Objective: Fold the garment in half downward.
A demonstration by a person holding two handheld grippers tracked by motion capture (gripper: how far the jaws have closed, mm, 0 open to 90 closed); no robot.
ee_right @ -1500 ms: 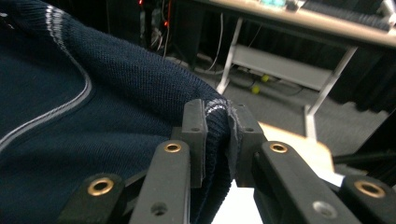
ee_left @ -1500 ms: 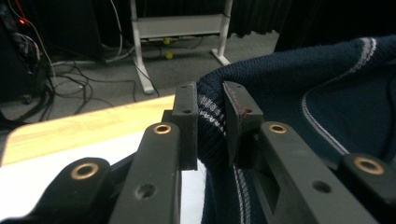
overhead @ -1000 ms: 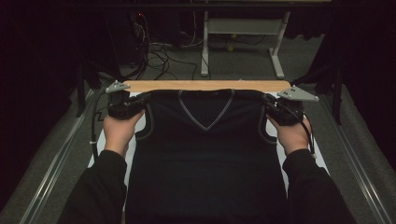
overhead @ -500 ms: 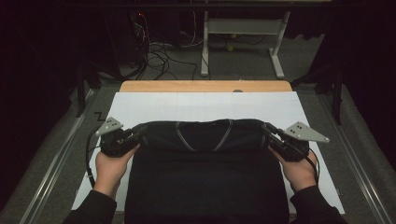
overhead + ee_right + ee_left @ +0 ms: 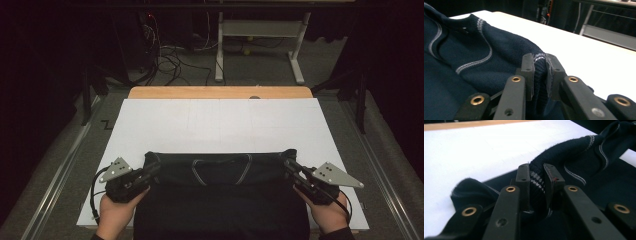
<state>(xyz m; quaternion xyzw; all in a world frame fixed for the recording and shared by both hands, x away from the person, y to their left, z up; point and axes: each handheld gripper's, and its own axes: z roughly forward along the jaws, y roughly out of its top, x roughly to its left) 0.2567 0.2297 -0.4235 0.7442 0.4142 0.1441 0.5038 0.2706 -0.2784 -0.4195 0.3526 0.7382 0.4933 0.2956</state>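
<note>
While both pairs of jaws are clamping bunched knit, the left gripper point(image 5: 152, 171) and right gripper point(image 5: 291, 167) are pinching opposite ends of the dark sweater point(image 5: 220, 170). It is lying folded over itself, V-neck collar up, at the near edge of the white table point(image 5: 220, 122).

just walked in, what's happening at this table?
A person is folding a dark navy knit top on the white table. The left hand-held gripper and right hand-held gripper each pinch one end of the folded-over edge, jaws shut on the fabric. The V-neck collar lies doubled over the lower part, nearest the person.
</note>
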